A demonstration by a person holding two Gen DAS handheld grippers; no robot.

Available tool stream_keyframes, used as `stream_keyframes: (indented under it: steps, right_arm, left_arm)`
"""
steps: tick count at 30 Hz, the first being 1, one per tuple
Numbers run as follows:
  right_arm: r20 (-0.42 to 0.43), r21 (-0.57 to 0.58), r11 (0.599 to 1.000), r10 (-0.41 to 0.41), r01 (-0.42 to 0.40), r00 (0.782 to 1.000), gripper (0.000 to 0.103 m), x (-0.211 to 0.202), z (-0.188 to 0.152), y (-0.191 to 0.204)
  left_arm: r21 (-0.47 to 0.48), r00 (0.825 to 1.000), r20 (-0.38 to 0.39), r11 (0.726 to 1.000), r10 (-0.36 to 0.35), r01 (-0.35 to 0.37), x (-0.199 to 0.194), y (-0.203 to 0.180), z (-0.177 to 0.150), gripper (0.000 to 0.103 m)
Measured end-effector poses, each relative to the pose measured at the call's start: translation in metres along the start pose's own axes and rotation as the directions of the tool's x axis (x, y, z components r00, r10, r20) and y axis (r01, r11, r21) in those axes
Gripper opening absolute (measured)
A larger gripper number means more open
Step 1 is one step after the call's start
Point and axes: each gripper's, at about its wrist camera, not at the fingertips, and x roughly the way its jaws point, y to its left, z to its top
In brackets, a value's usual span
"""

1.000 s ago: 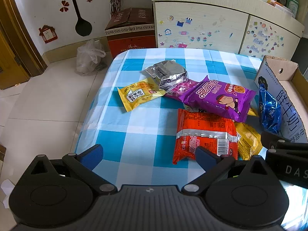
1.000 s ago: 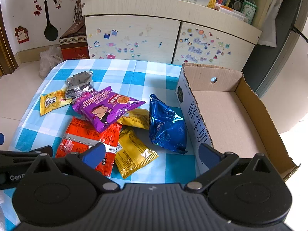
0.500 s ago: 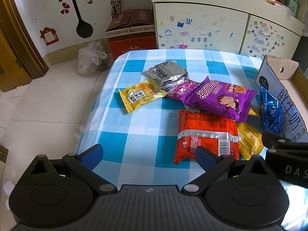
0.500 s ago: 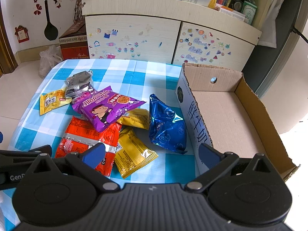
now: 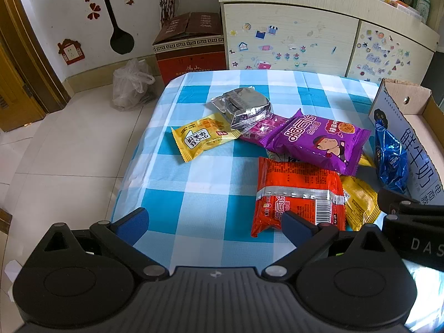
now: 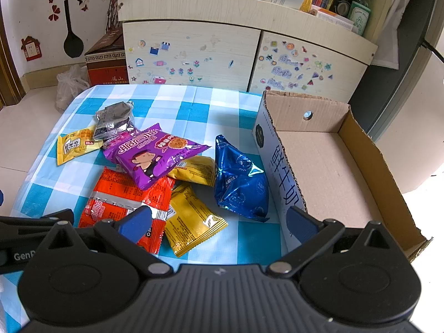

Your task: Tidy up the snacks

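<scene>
Several snack packets lie on the blue checked tablecloth (image 5: 199, 194): a purple packet (image 5: 316, 140) (image 6: 151, 155) on top of an orange-red one (image 5: 298, 194) (image 6: 122, 194), a blue foil bag (image 6: 240, 187) (image 5: 391, 158) against the box, yellow packets (image 6: 191, 220) (image 6: 194, 169), a yellow wafer packet (image 5: 204, 136) (image 6: 75, 145) and a silver packet (image 5: 241, 106) (image 6: 113, 119). An open cardboard box (image 6: 330, 172) (image 5: 416, 149) stands at the right, nothing in it. My left gripper (image 5: 213, 222) is open above the near table edge. My right gripper (image 6: 219, 217) is open above the yellow packet, beside the box.
A sticker-covered cabinet (image 6: 244, 61) stands behind the table, with cluttered shelves on top. A brown carton (image 5: 191, 47) and a plastic bag (image 5: 133, 83) sit on the tiled floor at the left. The table's left edge drops to the floor.
The left wrist view has shifted slightly, so the table scene sits a little further right and lower. The right view is nearly unchanged. Both grippers stay open.
</scene>
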Motion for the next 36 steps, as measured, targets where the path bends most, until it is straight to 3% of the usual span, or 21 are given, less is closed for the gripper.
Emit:
stream_keyframes:
  steps: [10, 14, 19, 22, 24, 29, 34, 36]
  right_arm:
    - [0.002, -0.004, 1.0, -0.004, 0.004, 1.0, 0.102, 0.001, -0.001, -0.002]
    - [0.01, -0.008, 1.0, 0.008, -0.008, 1.0, 0.102, 0.0, 0.0, -0.004]
    - [0.09, 0.052, 0.99, 0.124, -0.129, 0.988, 0.102, -0.015, 0.004, -0.027]
    - [0.194, 0.137, 0.956, 0.232, -0.26, 0.953, 0.102, -0.026, 0.006, -0.051]
    - [0.224, 0.155, 0.94, 0.267, -0.305, 0.937, 0.102, -0.029, 0.004, -0.062]
    - [0.137, 0.1, 0.935, 0.326, -0.341, 0.935, 0.102, -0.023, -0.004, -0.067]
    - [0.056, 0.009, 0.897, 0.44, -0.441, 0.896, 0.102, -0.017, -0.02, -0.058]
    - [0.031, -0.047, 0.891, 0.453, -0.452, 0.891, 0.102, -0.016, -0.027, -0.049]
  left_arm:
    - [0.002, 1.0, 0.002, 1.0, 0.0, 0.0, 0.0, 0.0, -0.001, 0.103]
    - [-0.015, 0.999, 0.001, 0.999, -0.05, 0.05, 0.001, 0.002, 0.001, 0.103]
    - [-0.09, 0.993, 0.056, 0.99, -0.105, 0.11, -0.008, 0.022, 0.014, 0.103]
    - [-0.14, 0.99, 0.088, 0.983, -0.106, 0.118, -0.013, 0.037, 0.023, 0.103]
    - [-0.158, 0.988, 0.097, 0.978, -0.122, 0.136, -0.015, 0.043, 0.027, 0.103]
    - [-0.151, 0.987, 0.058, 0.976, -0.149, 0.156, -0.002, 0.038, 0.033, 0.103]
    - [-0.102, 0.979, 0.024, 0.973, -0.204, 0.205, 0.012, 0.018, 0.028, 0.103]
    - [-0.087, 0.971, 0.017, 0.967, -0.238, 0.239, 0.016, 0.01, 0.025, 0.103]
